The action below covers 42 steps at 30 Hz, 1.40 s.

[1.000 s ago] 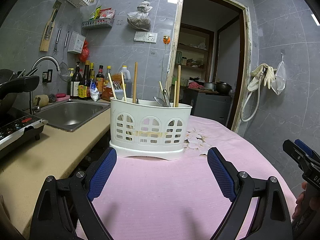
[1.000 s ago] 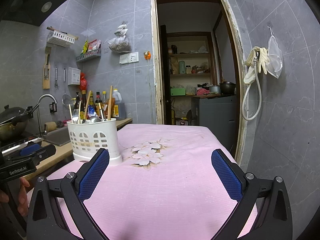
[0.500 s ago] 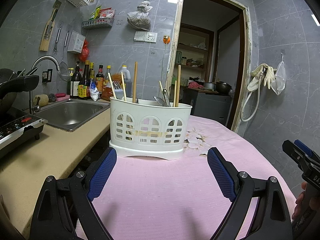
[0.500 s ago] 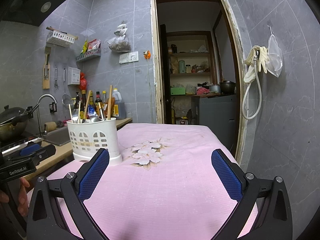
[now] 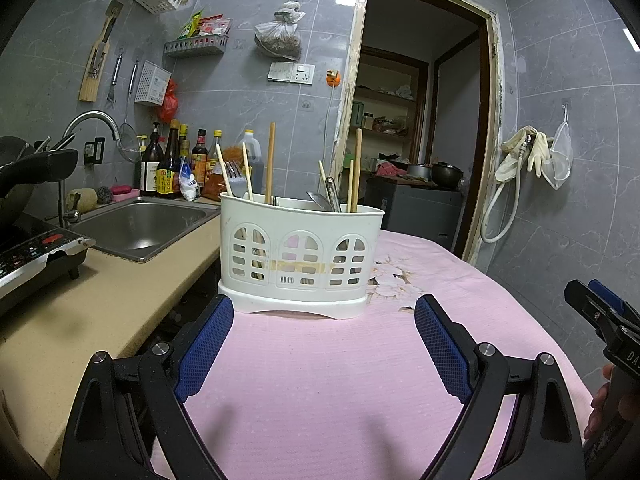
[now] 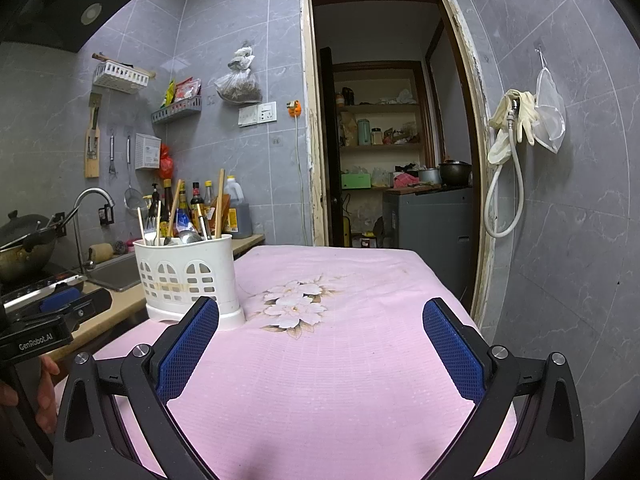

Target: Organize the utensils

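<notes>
Two grippers: left gripper (image 5: 324, 344) and right gripper (image 6: 320, 344), jaws wide apart, holding nothing, above pink tablecloth (image 5: 340, 380).
Holder position: white utensil holder (image 5: 300, 256) just ahead of left gripper, at table edge beside counter.
Holder contents: chopsticks (image 5: 270, 160), fork (image 5: 234, 174), spoon (image 5: 318, 200), mixed across compartments.
Next step advice: approach from above, pinch one handle only, lift straight.

Dim, bluish indoor light fills both views, with a bright ceiling panel glowing at upper centre of the left view. Fisheye bending curves the edges, corners fall black, and focus is sharp throughout.
</notes>
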Available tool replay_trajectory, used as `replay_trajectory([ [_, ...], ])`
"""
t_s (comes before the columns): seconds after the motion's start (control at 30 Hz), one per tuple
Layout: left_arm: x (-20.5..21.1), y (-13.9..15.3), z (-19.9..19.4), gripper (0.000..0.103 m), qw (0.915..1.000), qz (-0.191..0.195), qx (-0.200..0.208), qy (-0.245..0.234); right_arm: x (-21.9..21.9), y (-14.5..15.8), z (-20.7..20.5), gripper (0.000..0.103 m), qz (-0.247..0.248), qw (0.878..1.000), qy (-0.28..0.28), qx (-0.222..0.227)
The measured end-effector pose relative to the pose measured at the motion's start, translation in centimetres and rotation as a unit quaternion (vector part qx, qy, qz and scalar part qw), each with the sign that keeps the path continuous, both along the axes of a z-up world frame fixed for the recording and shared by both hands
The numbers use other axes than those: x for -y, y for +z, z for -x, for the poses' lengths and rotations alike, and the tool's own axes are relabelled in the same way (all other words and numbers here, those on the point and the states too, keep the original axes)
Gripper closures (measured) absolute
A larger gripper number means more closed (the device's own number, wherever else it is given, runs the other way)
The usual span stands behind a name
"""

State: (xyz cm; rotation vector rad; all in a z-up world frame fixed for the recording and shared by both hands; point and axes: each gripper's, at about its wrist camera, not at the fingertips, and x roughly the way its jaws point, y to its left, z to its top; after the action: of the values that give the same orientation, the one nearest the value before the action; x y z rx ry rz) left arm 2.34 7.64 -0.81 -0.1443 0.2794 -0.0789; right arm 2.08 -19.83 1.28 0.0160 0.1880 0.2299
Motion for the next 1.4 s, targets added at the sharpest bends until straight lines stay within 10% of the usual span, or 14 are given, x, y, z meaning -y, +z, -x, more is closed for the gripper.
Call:
replay_trajectory([
  [1.4,0.36,-0.95,-0.56,0.014,0.9997,-0.014,0.000,0.021,-0.32,-0.46,-0.33,0.000,0.001,1.000,-0.001,-0.007],
])
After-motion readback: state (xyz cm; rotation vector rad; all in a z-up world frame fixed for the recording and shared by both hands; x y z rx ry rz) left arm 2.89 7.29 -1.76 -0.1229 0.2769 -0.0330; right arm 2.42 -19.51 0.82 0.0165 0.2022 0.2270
